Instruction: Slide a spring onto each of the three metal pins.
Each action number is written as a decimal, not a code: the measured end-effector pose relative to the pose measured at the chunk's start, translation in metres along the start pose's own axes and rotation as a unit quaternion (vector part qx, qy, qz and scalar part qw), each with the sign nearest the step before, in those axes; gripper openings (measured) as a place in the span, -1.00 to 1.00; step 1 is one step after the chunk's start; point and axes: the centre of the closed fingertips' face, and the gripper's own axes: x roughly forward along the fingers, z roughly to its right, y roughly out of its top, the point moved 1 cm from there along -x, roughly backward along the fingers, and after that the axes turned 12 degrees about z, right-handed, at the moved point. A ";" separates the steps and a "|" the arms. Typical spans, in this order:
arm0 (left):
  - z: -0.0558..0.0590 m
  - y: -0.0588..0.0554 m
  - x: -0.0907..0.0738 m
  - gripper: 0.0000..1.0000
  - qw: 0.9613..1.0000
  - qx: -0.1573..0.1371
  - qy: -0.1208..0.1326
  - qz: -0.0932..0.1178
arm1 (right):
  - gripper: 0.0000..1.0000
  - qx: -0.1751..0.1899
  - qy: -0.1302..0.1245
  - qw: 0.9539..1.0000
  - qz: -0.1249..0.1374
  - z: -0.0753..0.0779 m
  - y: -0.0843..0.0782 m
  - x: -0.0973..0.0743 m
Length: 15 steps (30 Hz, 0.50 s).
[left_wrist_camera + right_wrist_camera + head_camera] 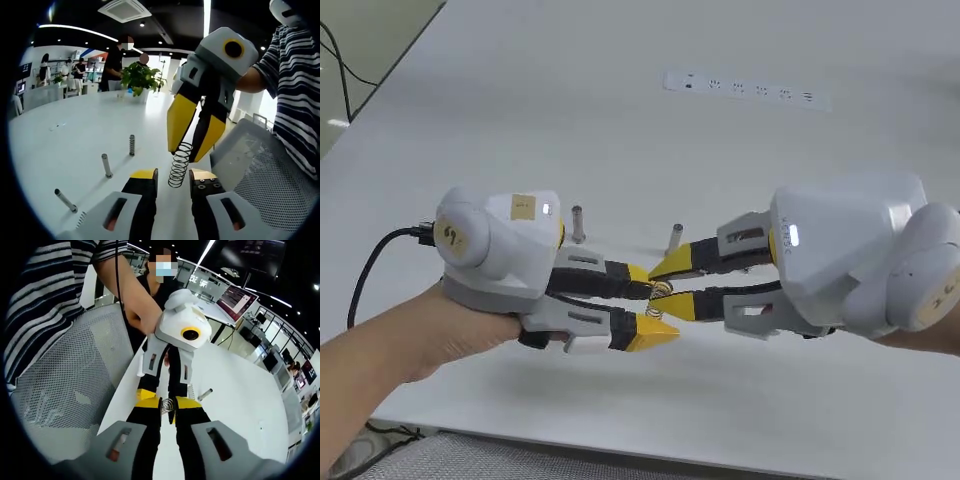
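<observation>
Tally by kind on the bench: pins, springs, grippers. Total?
Metal pins: 3
Springs: 2, the spring on the far pin and the held spring
Hand-held grippers: 2, the left hand-held gripper and the right hand-held gripper
Total: 7
A coil-like speck by the nearest pin is too small to call.

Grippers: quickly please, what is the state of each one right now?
Left gripper: open, its jaws apart on either side of the spring's lower end.
Right gripper: closed, holding the spring.
</observation>
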 end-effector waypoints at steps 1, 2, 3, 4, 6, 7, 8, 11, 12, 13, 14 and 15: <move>0.000 0.000 0.000 -0.52 1.000 -0.001 0.001 0.000 | -0.78 0.000 0.000 1.000 0.000 0.000 0.000 0.000; 0.000 0.001 0.000 -0.50 1.000 -0.001 0.001 0.001 | -0.78 0.000 0.000 1.000 0.000 0.000 0.000 0.000; 0.000 0.001 0.000 -0.48 1.000 -0.001 0.003 0.001 | -0.78 -0.001 0.000 1.000 0.000 0.000 0.000 0.000; 0.000 0.001 0.000 -0.47 1.000 -0.001 0.004 0.001 | -0.78 -0.001 0.001 1.000 -0.001 0.000 0.000 0.000; 0.000 0.000 -0.001 -0.48 1.000 -0.002 0.006 0.000 | -0.78 -0.003 0.001 1.000 -0.002 0.001 0.000 0.000; 0.000 0.000 -0.002 -0.48 1.000 -0.002 0.007 0.000 | -0.78 -0.004 0.001 1.000 -0.003 0.001 0.000 0.000; 0.000 -0.001 -0.003 -0.47 1.000 -0.002 0.008 -0.001 | -0.78 -0.005 0.001 1.000 -0.004 0.001 0.000 0.000; -0.002 -0.001 -0.006 -0.44 1.000 -0.003 0.014 0.000 | -0.78 -0.006 0.000 1.000 -0.003 0.003 0.000 0.000; -0.003 -0.001 -0.007 -0.42 1.000 -0.003 0.018 0.000 | -0.78 -0.007 -0.001 1.000 -0.004 0.004 0.000 -0.001; -0.004 -0.001 -0.009 -0.40 1.000 -0.003 0.022 0.000 | -0.78 -0.008 -0.002 1.000 -0.005 0.005 -0.001 -0.001; -0.006 -0.001 -0.011 -0.38 1.000 -0.004 0.026 0.000 | -0.78 -0.008 -0.002 1.000 -0.006 0.006 -0.001 -0.001; -0.006 -0.001 -0.011 -0.36 1.000 -0.004 0.027 0.000 | -0.78 -0.009 -0.002 1.000 -0.006 0.006 -0.001 -0.001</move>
